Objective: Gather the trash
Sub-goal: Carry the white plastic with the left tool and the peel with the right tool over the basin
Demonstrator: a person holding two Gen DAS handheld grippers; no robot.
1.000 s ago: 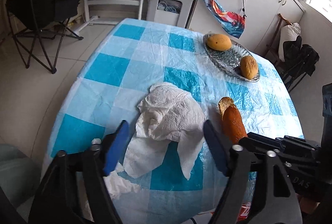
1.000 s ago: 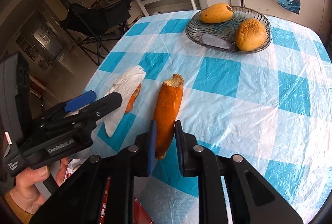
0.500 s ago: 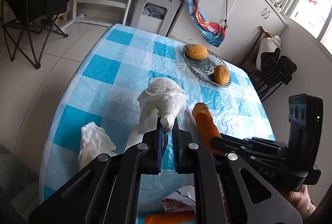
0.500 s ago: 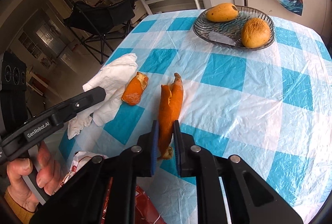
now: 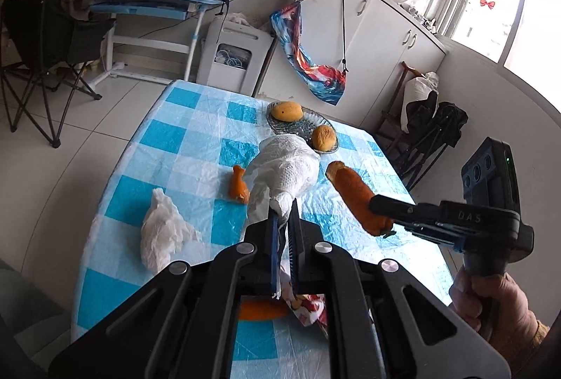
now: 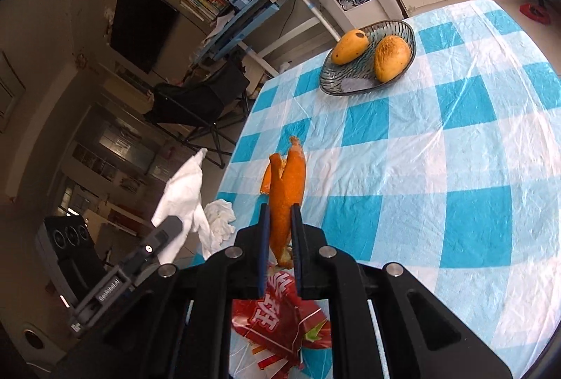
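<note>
Left gripper: the black left gripper (image 5: 284,221) has its jaws pressed together on a corner of the crumpled white paper towel (image 5: 285,166), which hangs raised off the counter in front of it; the gripper points forward and down over the near edge.
Right gripper: the black right gripper (image 6: 279,221) pinches the long orange strip of fruit peel (image 6: 285,193) near its lower end; the peel stands up out of the jaws, clear of the cloth. Its jaws have just been closing further on the peel.
Right hand: a bare hand (image 5: 491,301) wraps the handle at the lower right of the left view, with the gripper body tilted downward.
Counter: a blue-and-white checked plastic cloth covers the counter (image 5: 182,147).
Remaining trash: a smaller orange peel piece (image 5: 238,186) lies on the cloth just left of the raised towel; a second wad of white tissue (image 5: 161,231) lies near the left edge; a red printed snack wrapper (image 6: 280,316) lies under the right gripper at the near edge.
Other items: a ribbed grey glass dish (image 6: 350,80) at the far end holds two yellow mangoes (image 6: 391,58).
</note>
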